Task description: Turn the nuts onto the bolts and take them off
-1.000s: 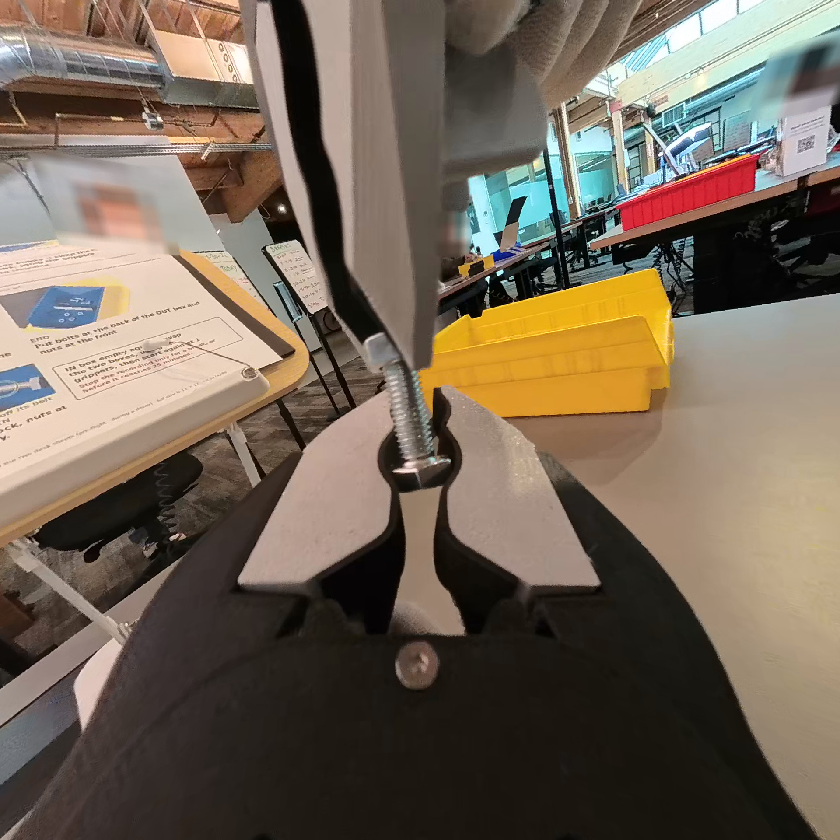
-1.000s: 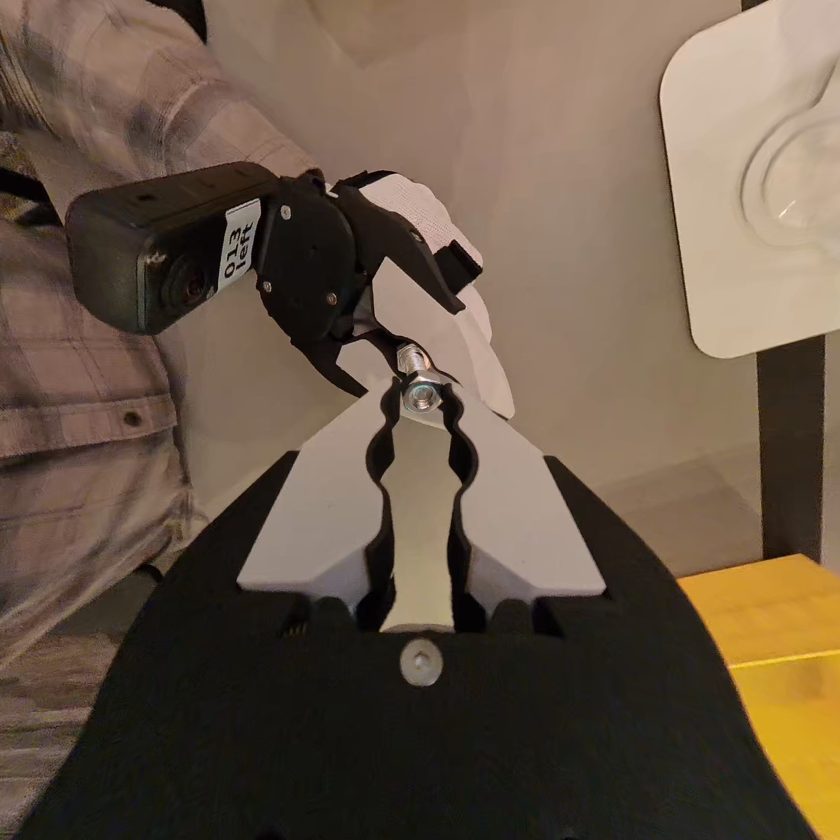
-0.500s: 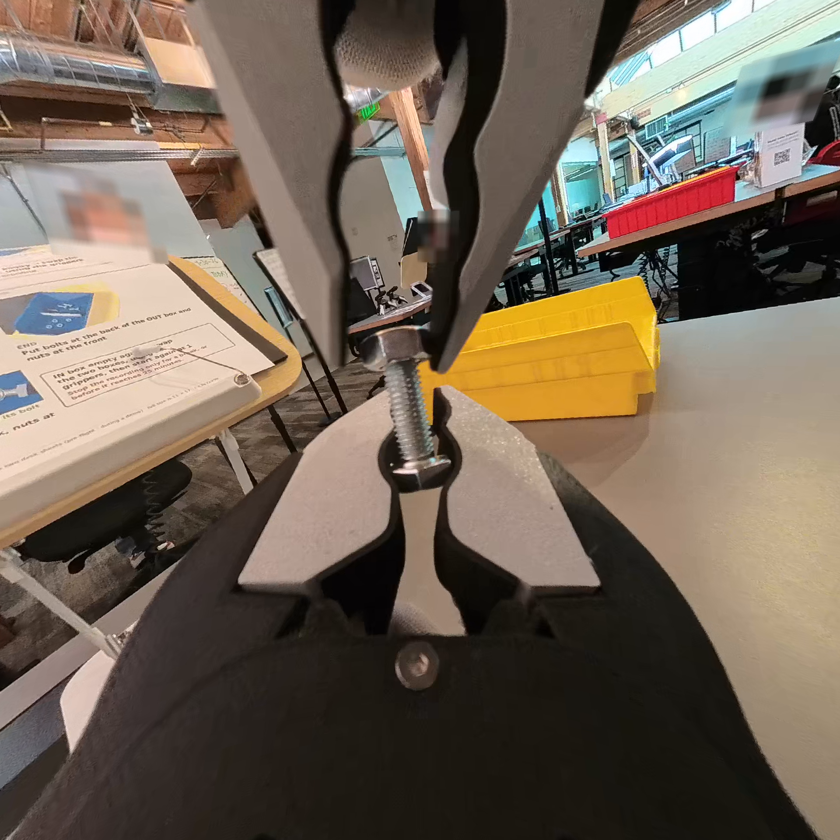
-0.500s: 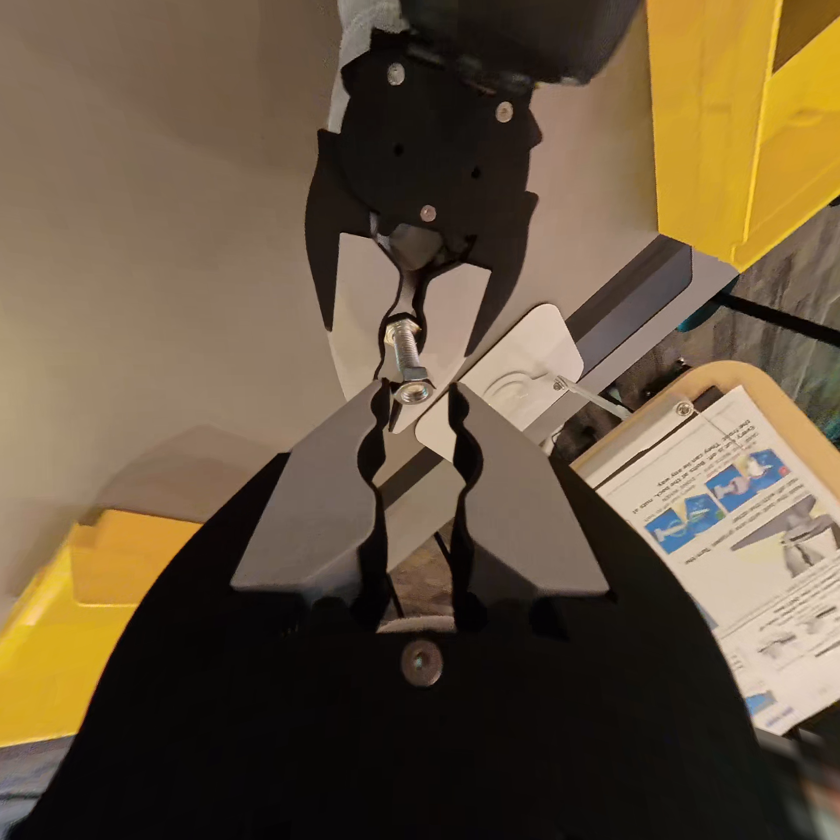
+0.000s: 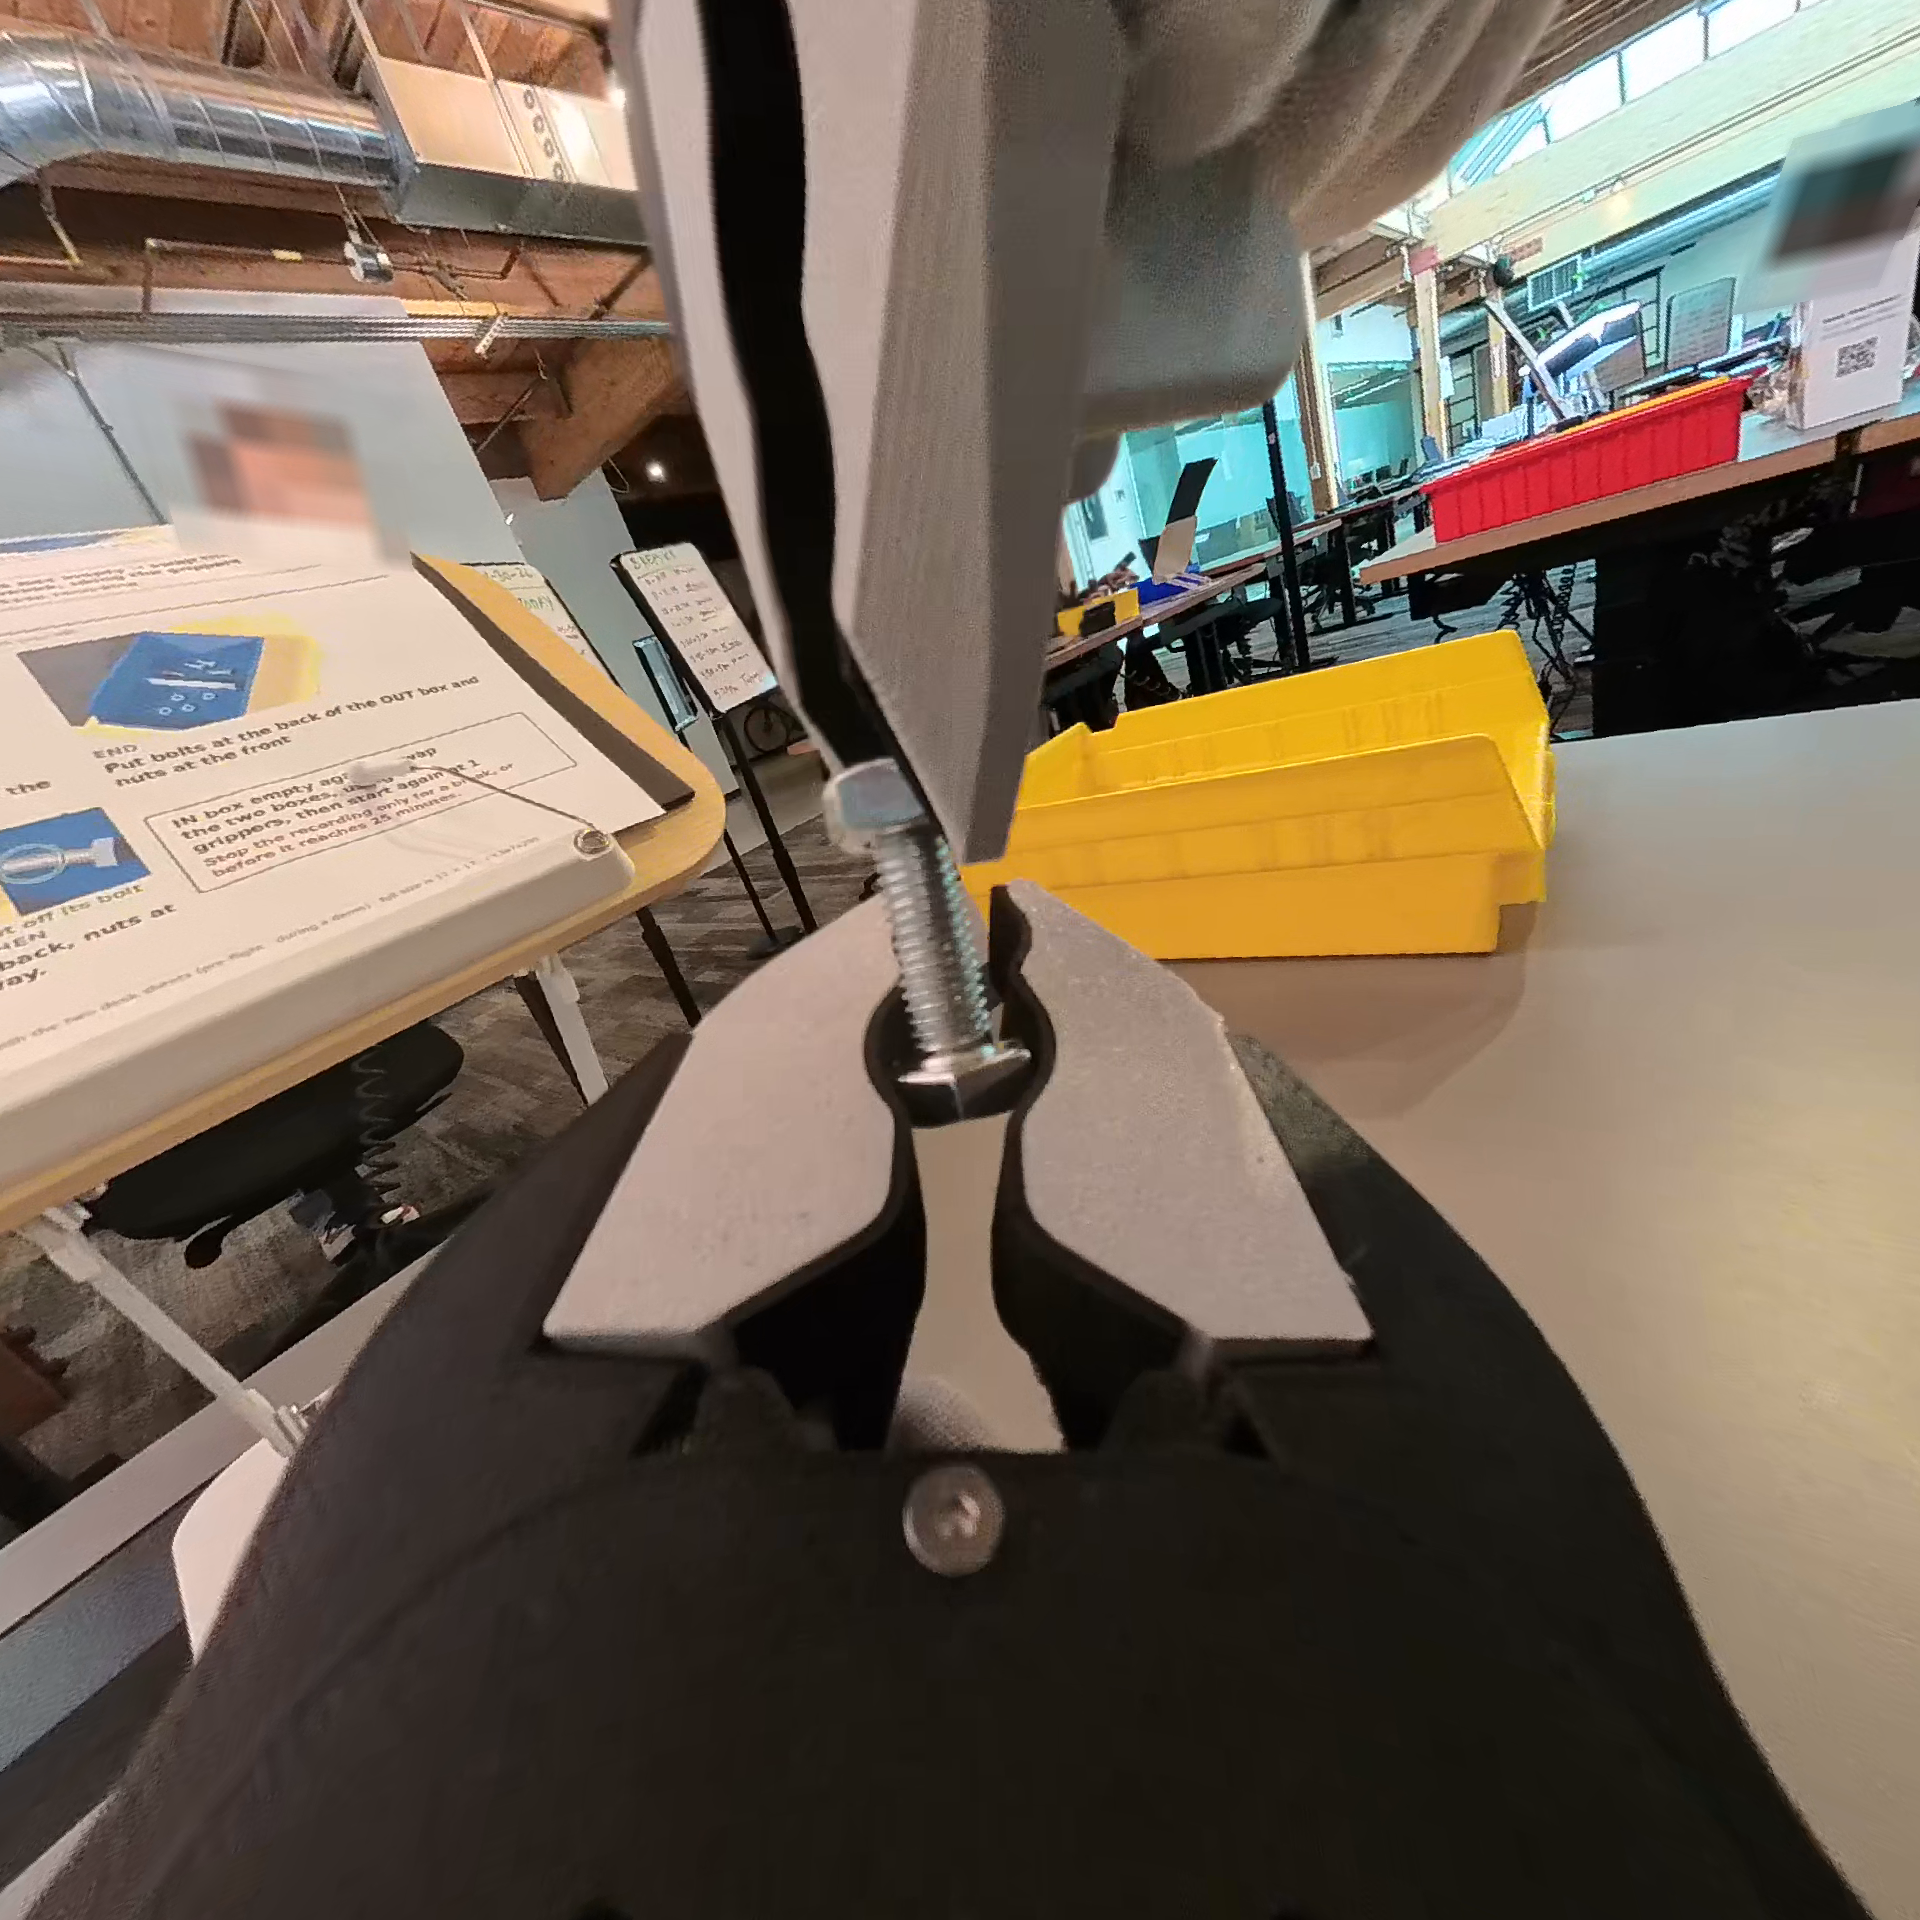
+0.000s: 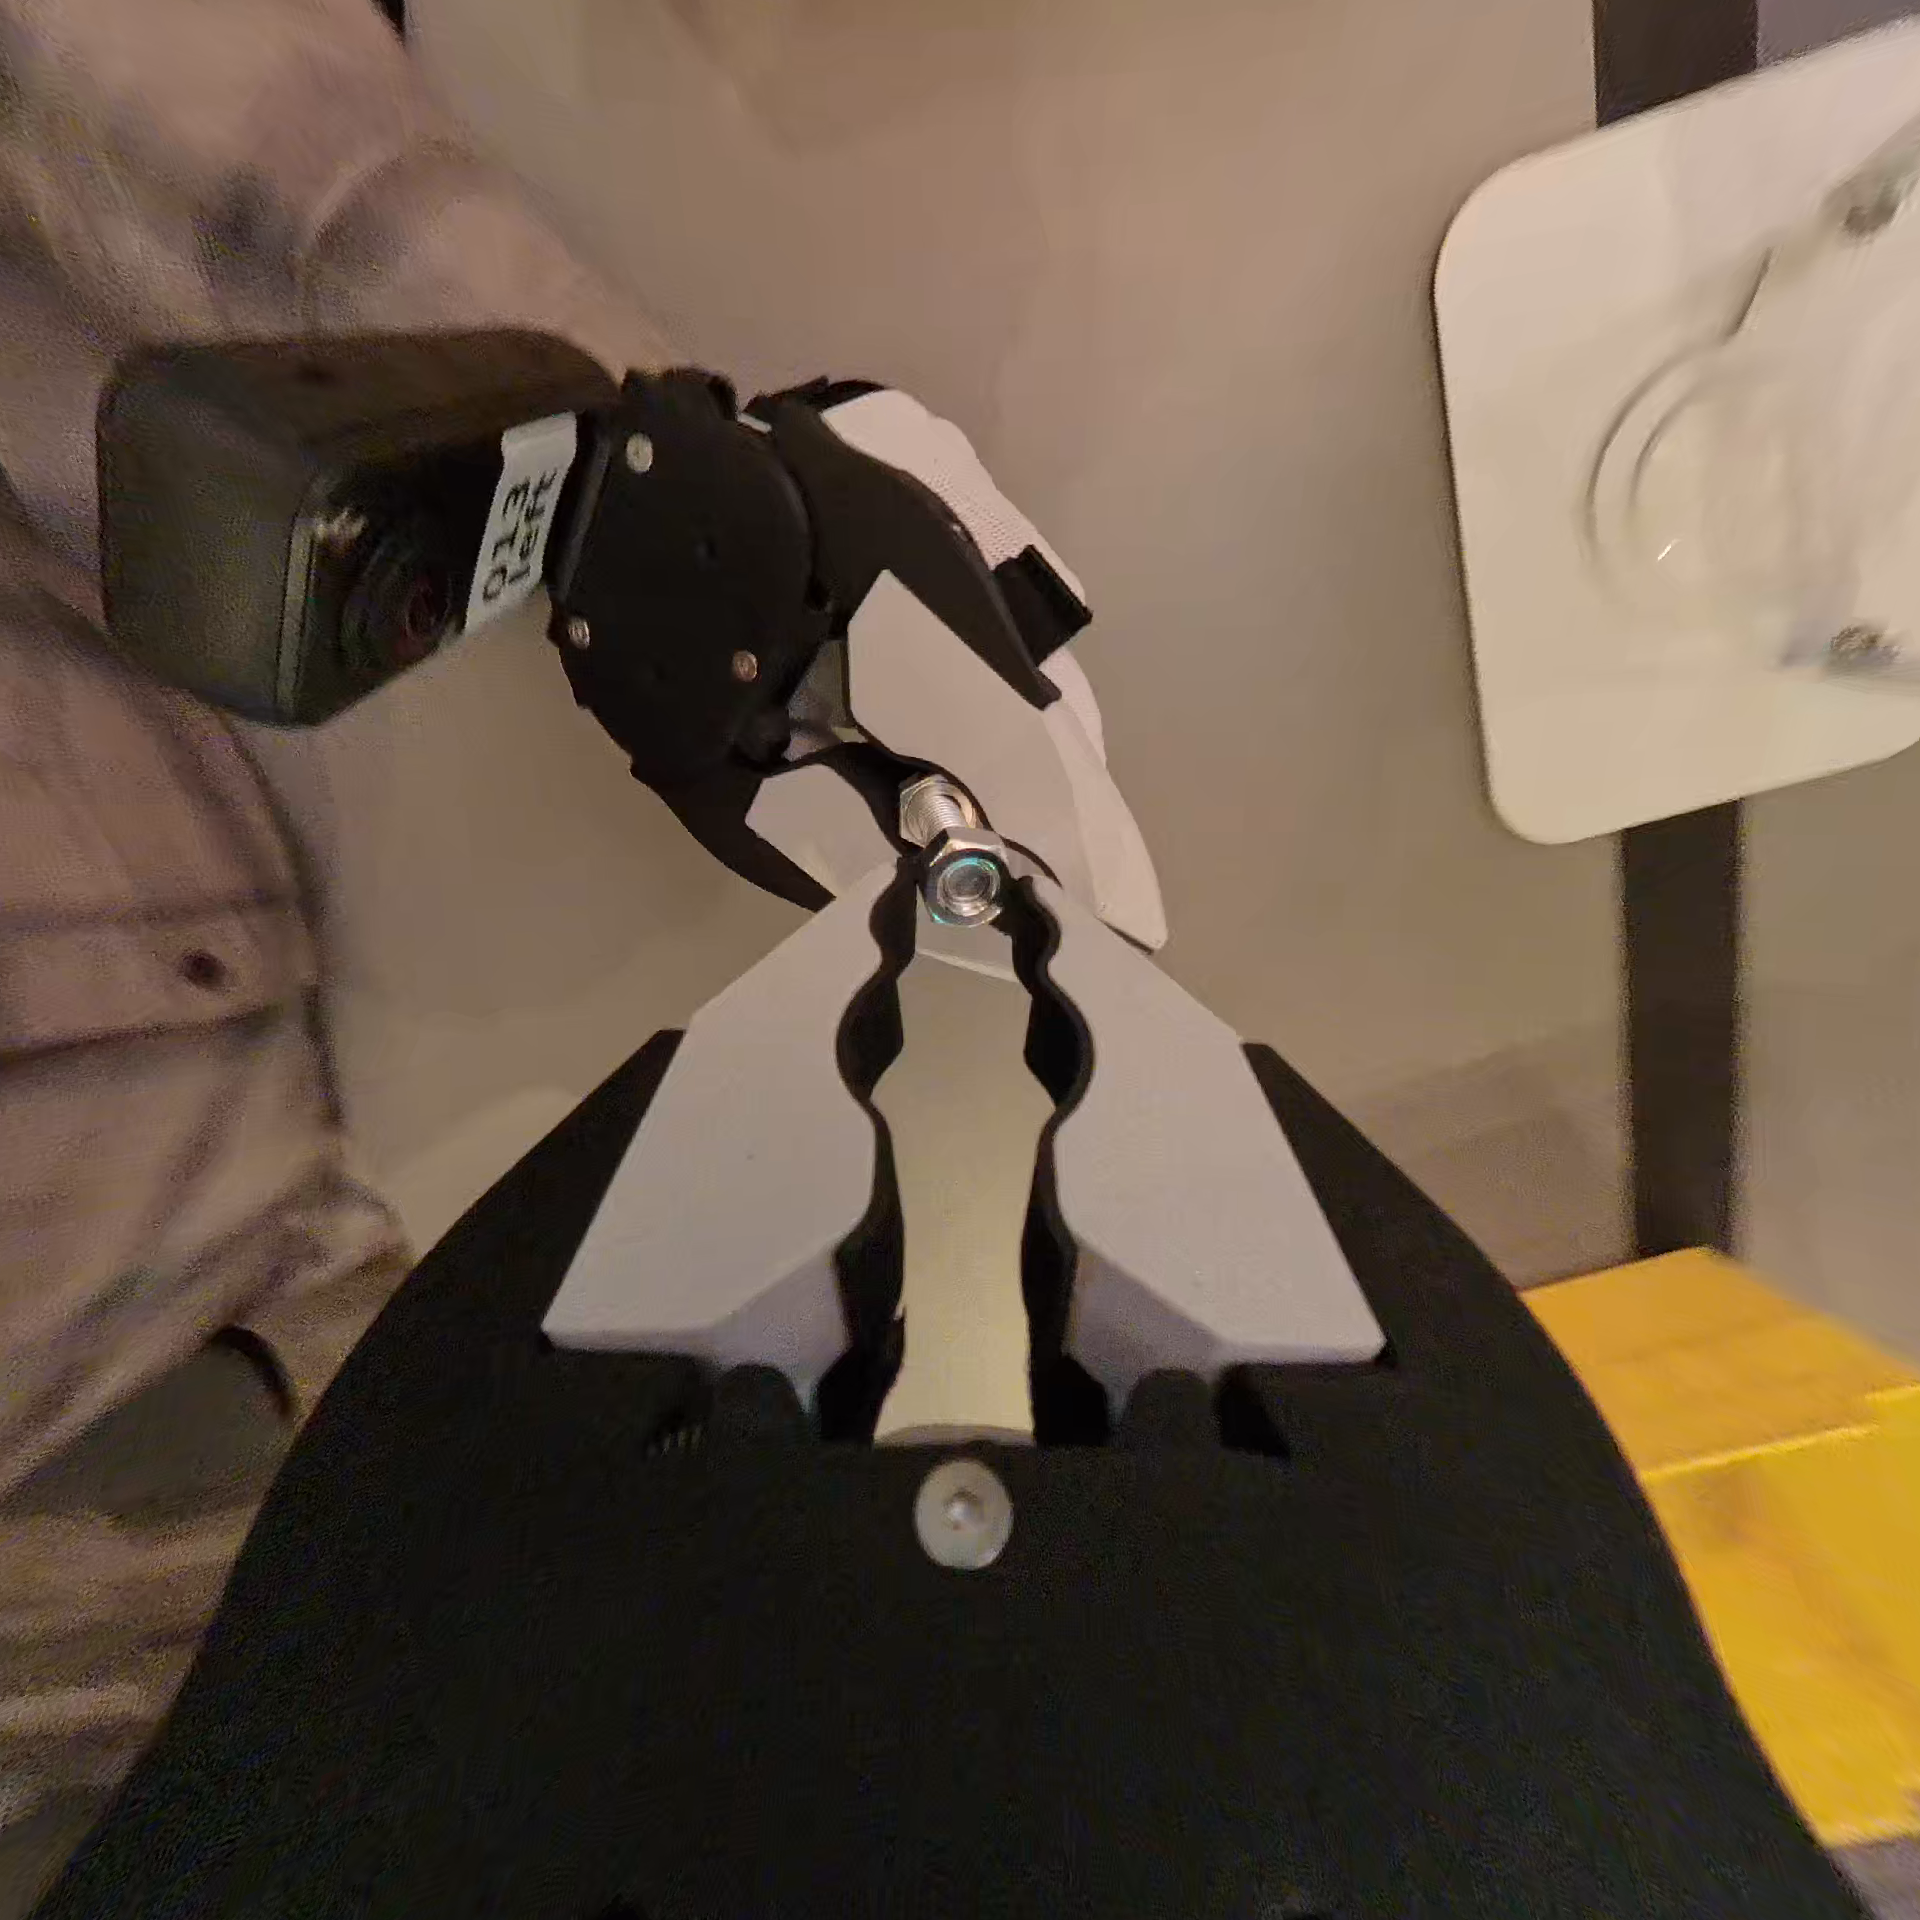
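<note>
The left tool (image 5: 961, 1023) is clenched on the bolt (image 5: 935, 961) by its head; the right tool (image 6: 961, 894) pinches the nut (image 6: 964, 883) at the bolt's far end — yellow bins (image 5: 1299, 831) sit beyond on the surface (image 5: 1662, 1091).

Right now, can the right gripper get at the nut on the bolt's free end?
Probably yes: the right gripper already has its fingertips around the nut at the tip of the bolt, whose head the left gripper clamps. Nothing lies between them.
</note>
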Available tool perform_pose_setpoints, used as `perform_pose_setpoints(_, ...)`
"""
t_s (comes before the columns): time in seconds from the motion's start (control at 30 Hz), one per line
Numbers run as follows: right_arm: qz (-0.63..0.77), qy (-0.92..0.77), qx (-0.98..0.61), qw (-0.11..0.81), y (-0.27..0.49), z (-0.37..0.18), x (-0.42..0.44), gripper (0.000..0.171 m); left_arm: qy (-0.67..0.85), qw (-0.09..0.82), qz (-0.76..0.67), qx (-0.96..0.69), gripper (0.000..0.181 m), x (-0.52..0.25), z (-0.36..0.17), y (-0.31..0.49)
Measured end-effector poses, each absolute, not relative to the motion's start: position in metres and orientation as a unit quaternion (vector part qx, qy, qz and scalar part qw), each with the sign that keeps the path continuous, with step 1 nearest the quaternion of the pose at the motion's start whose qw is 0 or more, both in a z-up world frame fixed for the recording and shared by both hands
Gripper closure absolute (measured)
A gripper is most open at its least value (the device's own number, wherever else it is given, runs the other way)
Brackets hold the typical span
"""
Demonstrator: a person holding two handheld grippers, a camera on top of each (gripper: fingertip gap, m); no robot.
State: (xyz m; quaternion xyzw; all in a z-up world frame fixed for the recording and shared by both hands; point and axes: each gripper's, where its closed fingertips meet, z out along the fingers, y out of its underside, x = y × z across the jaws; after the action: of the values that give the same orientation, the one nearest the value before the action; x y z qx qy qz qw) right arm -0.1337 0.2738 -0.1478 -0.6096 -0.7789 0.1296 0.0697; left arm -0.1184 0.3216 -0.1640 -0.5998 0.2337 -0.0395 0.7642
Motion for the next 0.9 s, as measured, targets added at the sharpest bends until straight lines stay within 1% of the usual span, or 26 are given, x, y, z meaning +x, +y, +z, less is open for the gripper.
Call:
perform_pose_setpoints(0.1, 0.14, -0.767, -0.624, 0.053, 0.275, -0.15, -0.13, 0.154, 0.243, 0.762, -0.035, -0.599, 0.172, -0.115, -0.166, 0.321)
perform_pose_setpoints(0.13, 0.131, -0.785, -0.603, 0.062, 0.276, -0.15, -0.13, 0.149, 0.244, 0.764, -0.038, -0.597, 0.172, -0.115, -0.165, 0.32)
perform_pose_setpoints(0.17, 0.114, -0.809, -0.571, 0.076, 0.278, -0.149, -0.13, 0.129, 0.244, 0.764, -0.037, -0.596, 0.172, -0.115, -0.164, 0.32)
perform_pose_setpoints(0.2, 0.091, -0.834, -0.536, 0.094, 0.281, -0.147, -0.13, 0.117, 0.244, 0.764, -0.038, -0.596, 0.172, -0.116, -0.164, 0.32)
perform_pose_setpoints(0.23, 0.079, -0.859, -0.494, 0.111, 0.281, -0.143, -0.132, 0.116, 0.242, 0.764, -0.041, -0.597, 0.172, -0.117, -0.163, 0.321)
perform_pose_setpoints(0.33, 0.04, -0.92, -0.354, 0.163, 0.279, -0.133, -0.137, 0.121, 0.242, 0.763, -0.046, -0.597, 0.172, -0.117, -0.164, 0.321)
perform_pose_setpoints(0.43, -0.022, -0.953, -0.228, 0.197, 0.284, -0.133, -0.139, 0.133, 0.246, 0.763, -0.048, -0.595, 0.172, -0.114, -0.164, 0.319)
perform_pose_setpoints(0.57, -0.052, -0.969, -0.13, 0.202, 0.28, -0.139, -0.136, 0.141, 0.247, 0.764, -0.05, -0.594, 0.172, -0.113, -0.163, 0.319)
perform_pose_setpoints(0.73, -0.066, -0.973, -0.093, 0.203, 0.279, -0.144, -0.133, 0.156, 0.247, 0.764, -0.052, -0.594, 0.172, -0.113, -0.163, 0.318)
perform_pose_setpoints(0.83, -0.062, -0.971, -0.113, 0.2, 0.28, -0.144, -0.132, 0.156, 0.247, 0.763, -0.049, -0.595, 0.172, -0.113, -0.163, 0.319)
perform_pose_setpoints(0.9, -0.046, -0.967, -0.165, 0.188, 0.28, -0.145, -0.131, 0.157, 0.246, 0.763, -0.047, -0.595, 0.172, -0.114, -0.164, 0.319)
